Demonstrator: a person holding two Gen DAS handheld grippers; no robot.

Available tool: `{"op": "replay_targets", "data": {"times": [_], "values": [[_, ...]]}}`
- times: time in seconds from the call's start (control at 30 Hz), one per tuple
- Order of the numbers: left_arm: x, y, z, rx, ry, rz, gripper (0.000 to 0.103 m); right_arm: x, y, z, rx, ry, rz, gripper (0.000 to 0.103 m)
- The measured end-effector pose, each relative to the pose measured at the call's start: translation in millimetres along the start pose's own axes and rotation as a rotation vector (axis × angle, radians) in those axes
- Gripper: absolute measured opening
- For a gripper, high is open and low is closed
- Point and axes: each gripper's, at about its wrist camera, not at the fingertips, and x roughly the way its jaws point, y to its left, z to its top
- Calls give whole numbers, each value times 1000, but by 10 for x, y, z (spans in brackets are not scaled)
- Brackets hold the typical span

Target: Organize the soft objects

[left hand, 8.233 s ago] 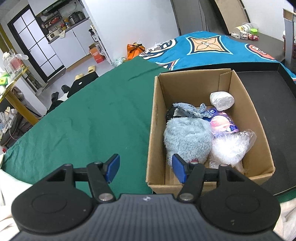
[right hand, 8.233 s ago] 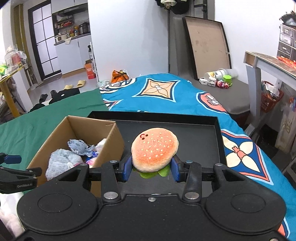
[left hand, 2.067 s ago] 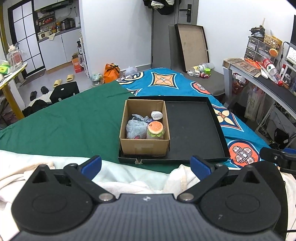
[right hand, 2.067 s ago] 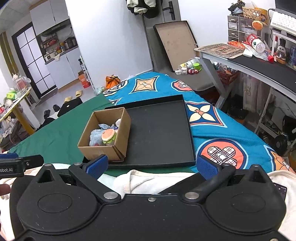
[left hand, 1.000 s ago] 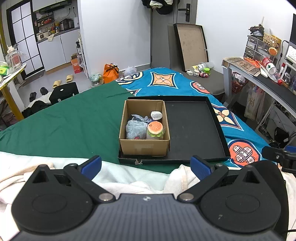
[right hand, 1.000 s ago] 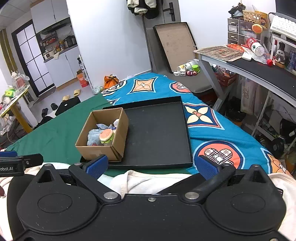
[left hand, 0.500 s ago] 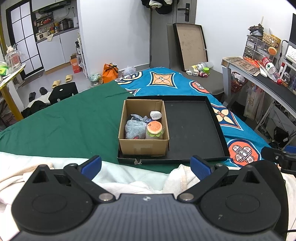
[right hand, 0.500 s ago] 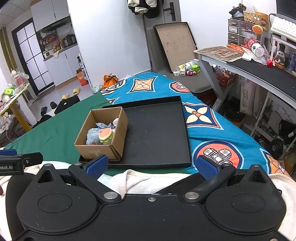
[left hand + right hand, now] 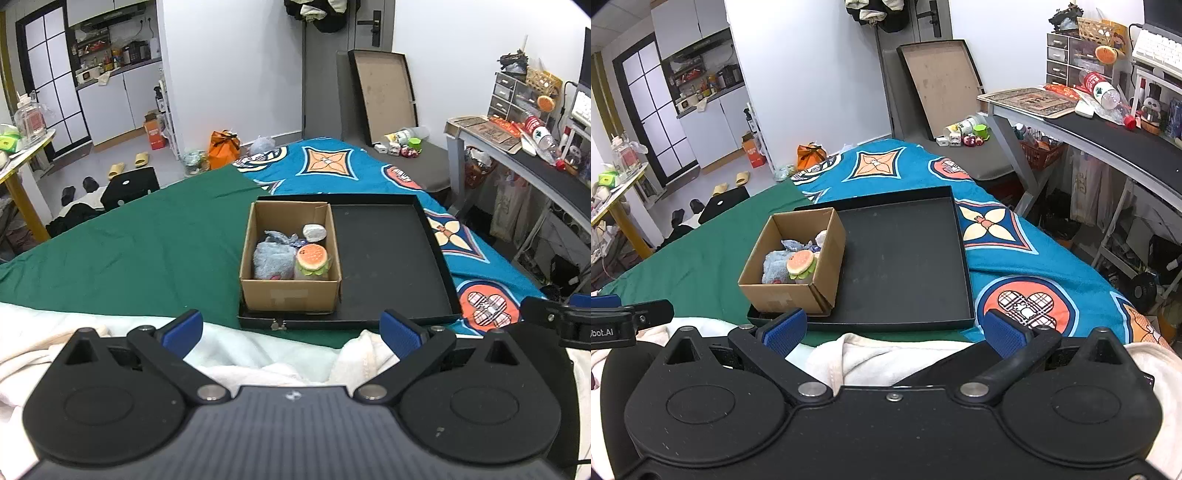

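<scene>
Left wrist view: the left gripper (image 9: 291, 332) is spread wide with nothing between its blue pads, held back over pale blankets (image 9: 266, 354). At twelve o'clock the cardboard box (image 9: 290, 293) sits in the left end of a black tray (image 9: 388, 258) — inside it a burger plush (image 9: 312, 258) lies beside a blue furry toy (image 9: 271, 258), with a small white bundle (image 9: 314, 232) behind them. Right wrist view: the right gripper (image 9: 895, 330) is likewise wide apart and empty, the box at about eleven o'clock — the tray's remaining floor is bare.
</scene>
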Motion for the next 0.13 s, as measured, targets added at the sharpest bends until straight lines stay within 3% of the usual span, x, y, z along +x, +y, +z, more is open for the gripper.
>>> {"op": "replay_targets", "data": {"times": [0.13], "values": [[4, 7, 6, 2, 1, -25, 101, 5, 4, -3, 0, 3, 0, 103]]}}
